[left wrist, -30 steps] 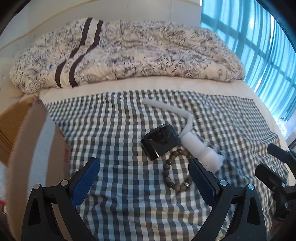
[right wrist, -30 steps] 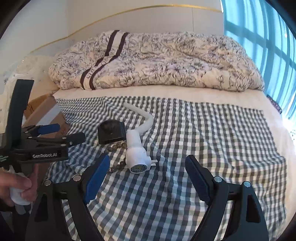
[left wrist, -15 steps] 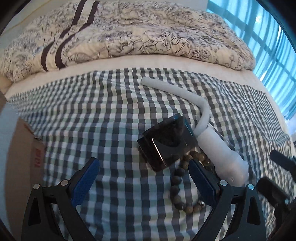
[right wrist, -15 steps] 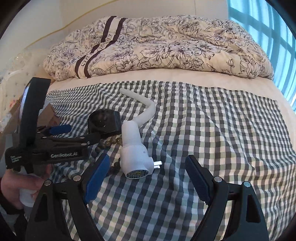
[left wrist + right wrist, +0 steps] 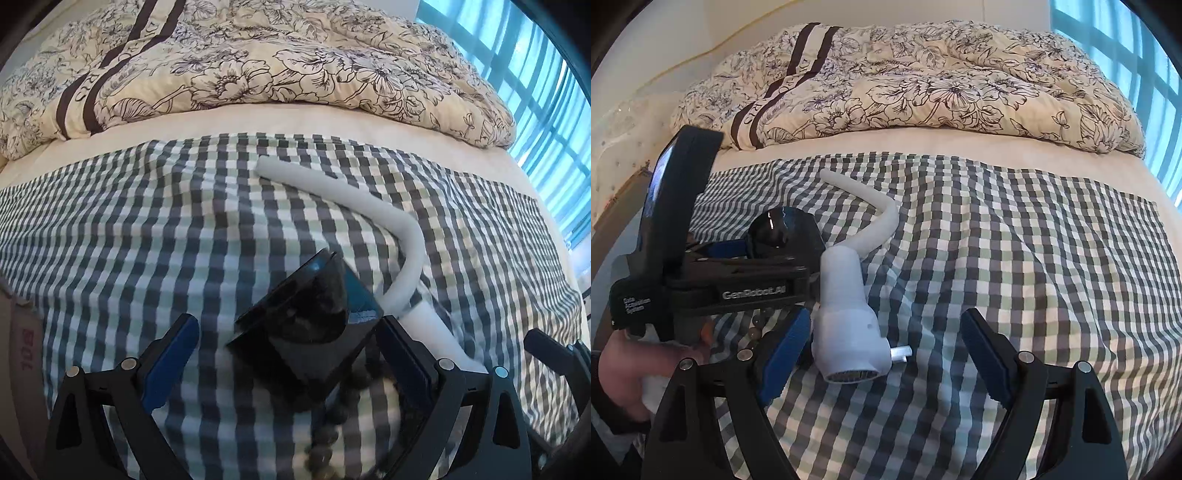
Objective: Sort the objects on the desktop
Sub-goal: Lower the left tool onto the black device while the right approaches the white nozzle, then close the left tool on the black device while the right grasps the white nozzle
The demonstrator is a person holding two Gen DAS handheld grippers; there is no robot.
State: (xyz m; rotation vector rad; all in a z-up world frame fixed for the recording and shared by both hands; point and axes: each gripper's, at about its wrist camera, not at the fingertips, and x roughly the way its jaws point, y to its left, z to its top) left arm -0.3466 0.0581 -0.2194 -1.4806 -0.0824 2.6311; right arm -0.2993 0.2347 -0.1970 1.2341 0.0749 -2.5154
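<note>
Daylight enters from the window (right side); fisheye edges bend, and near objects seem slightly blurred.

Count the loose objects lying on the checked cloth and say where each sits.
3. The black box sits between the open left hand-held gripper's fingers. The bead bracelet lies just beneath and nearer the camera. The white plug-in lamp lies right of both. More may be hidden.

Ahead of me, a checked cloth in grey, white and pale green covers a cream bedsheet. Beyond it lies a bunched cream duvet printed with dark flowers and two brown stripes. A window glows blue at right. A cardboard box sits at left.
</note>
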